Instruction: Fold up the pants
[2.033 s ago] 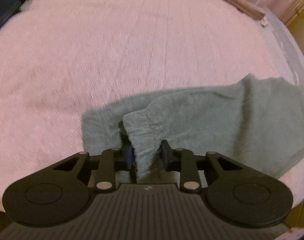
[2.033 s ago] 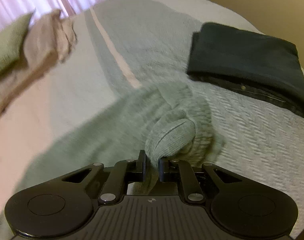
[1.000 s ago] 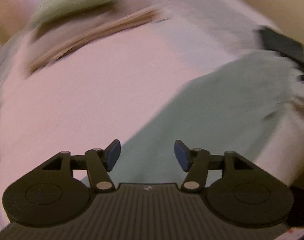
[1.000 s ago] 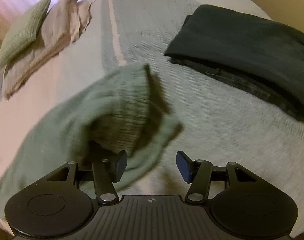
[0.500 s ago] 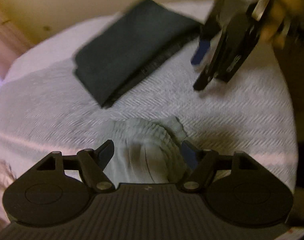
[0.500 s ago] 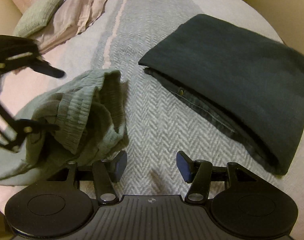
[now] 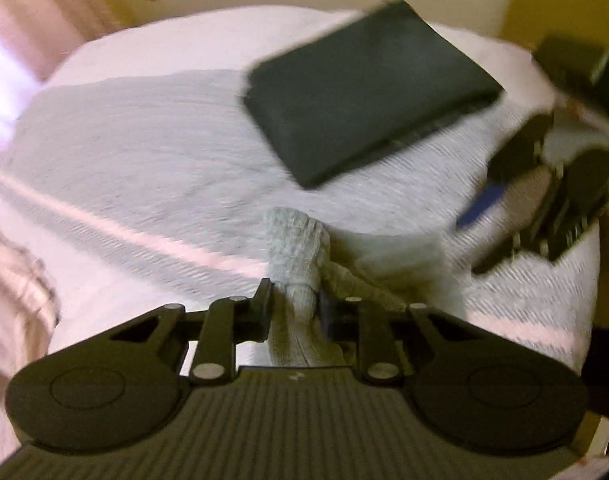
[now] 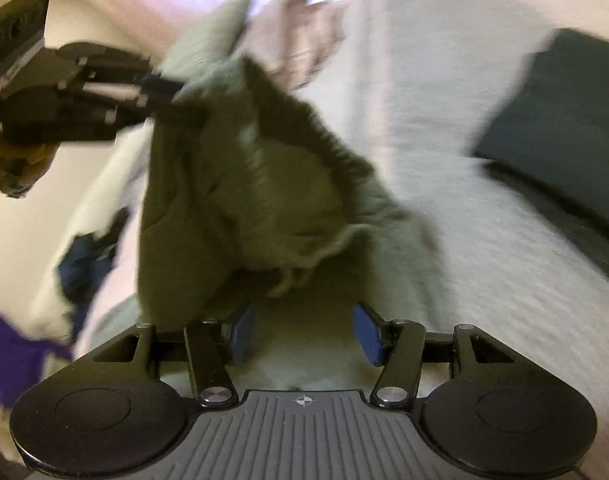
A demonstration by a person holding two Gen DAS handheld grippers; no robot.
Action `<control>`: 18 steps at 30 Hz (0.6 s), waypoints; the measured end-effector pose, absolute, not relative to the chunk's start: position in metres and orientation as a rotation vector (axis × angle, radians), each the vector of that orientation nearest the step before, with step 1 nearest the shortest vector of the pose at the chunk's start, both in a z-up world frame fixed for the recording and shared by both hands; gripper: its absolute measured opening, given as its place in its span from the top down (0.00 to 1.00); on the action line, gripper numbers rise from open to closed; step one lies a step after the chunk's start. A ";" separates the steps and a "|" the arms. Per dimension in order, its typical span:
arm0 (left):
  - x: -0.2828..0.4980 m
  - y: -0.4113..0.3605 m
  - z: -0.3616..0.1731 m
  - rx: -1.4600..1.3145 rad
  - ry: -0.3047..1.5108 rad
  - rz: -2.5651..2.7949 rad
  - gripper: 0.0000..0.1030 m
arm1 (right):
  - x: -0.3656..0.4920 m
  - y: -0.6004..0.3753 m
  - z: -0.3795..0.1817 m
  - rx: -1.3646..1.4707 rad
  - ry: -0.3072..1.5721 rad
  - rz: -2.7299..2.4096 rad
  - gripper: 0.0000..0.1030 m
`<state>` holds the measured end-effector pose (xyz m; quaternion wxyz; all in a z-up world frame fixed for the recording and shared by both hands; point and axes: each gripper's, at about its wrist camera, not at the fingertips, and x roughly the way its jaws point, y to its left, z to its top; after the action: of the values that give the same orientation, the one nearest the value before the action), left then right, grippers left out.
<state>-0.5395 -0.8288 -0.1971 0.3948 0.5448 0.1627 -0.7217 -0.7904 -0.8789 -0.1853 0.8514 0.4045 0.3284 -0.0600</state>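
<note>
The pale green pants (image 7: 300,256) are bunched between the fingers of my left gripper (image 7: 294,304), which is shut on a fold of the cloth. In the right wrist view the same green pants (image 8: 240,200) hang lifted off the bed, pinched at the top left by the left gripper (image 8: 172,92). My right gripper (image 8: 302,336) stands open just below the hanging cloth, nothing between its blue pads (image 8: 366,334). The right gripper (image 7: 488,200) also shows blurred at the right of the left wrist view.
A folded dark garment (image 7: 368,92) lies on the grey-white bedspread (image 7: 144,152) beyond the pants; the dark garment (image 8: 560,128) also shows at right. Pillows (image 8: 288,36) sit at the bed's head. Dark blue cloth (image 8: 88,264) and purple cloth (image 8: 12,344) lie at left.
Both grippers let go of the pants about a second ago. The left gripper has since shut on the bunched cloth and lifted it. The right gripper stays open and has moved under the cloth.
</note>
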 end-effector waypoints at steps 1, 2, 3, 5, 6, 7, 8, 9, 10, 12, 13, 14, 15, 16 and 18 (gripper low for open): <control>-0.531 -0.830 -0.190 1.342 0.426 -1.814 0.82 | -0.777 -0.878 -0.190 0.856 0.695 -0.073 0.49; -0.524 -0.831 -0.185 1.312 0.439 -1.807 0.82 | -0.761 -0.878 -0.195 0.858 0.702 -0.018 0.49; -0.519 -0.832 -0.179 1.283 0.450 -1.805 0.82 | -0.750 -0.878 -0.199 0.857 0.709 0.013 0.49; -0.512 -0.829 -0.172 1.234 0.467 -1.797 0.82 | -0.725 -0.882 -0.208 0.820 0.720 0.038 0.49; -0.509 -0.828 -0.171 1.211 0.483 -1.796 0.82 | -0.721 -0.886 -0.208 0.776 0.704 0.000 0.50; -0.508 -0.827 -0.172 1.193 0.495 -1.793 0.82 | -0.721 -0.894 -0.207 0.728 0.668 -0.091 0.50; -0.506 -0.826 -0.173 1.178 0.500 -1.788 0.82 | -0.723 -0.904 -0.208 0.715 0.633 -0.181 0.50; -0.504 -0.824 -0.172 1.162 0.508 -1.780 0.82 | -0.727 -0.914 -0.211 0.732 0.596 -0.258 0.49; -0.502 -0.823 -0.175 1.140 0.518 -1.772 0.82 | -0.730 -0.921 -0.214 0.756 0.575 -0.293 0.49; -0.500 -0.825 -0.185 1.115 0.546 -1.771 0.82 | -0.728 -0.927 -0.223 0.782 0.595 -0.307 0.49; -0.499 -0.822 -0.182 1.121 0.540 -1.772 0.82 | -0.727 -0.926 -0.226 0.780 0.607 -0.311 0.49; -0.502 -0.819 -0.185 1.134 0.515 -1.780 0.82 | -0.729 -0.925 -0.229 0.795 0.614 -0.315 0.49; -0.507 -0.818 -0.192 1.142 0.497 -1.789 0.82 | -0.735 -0.924 -0.231 0.820 0.614 -0.321 0.49; -0.509 -0.816 -0.195 1.145 0.486 -1.797 0.82 | -0.742 -0.924 -0.230 0.843 0.604 -0.335 0.49; -0.513 -0.817 -0.202 1.141 0.459 -1.794 0.82 | -0.758 -0.920 -0.224 0.863 0.584 -0.368 0.49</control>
<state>-0.5135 -0.8174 -0.2017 0.4645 0.4644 0.1868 -0.7305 -0.7576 -0.9196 -0.2241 0.8513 0.4098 0.2772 -0.1749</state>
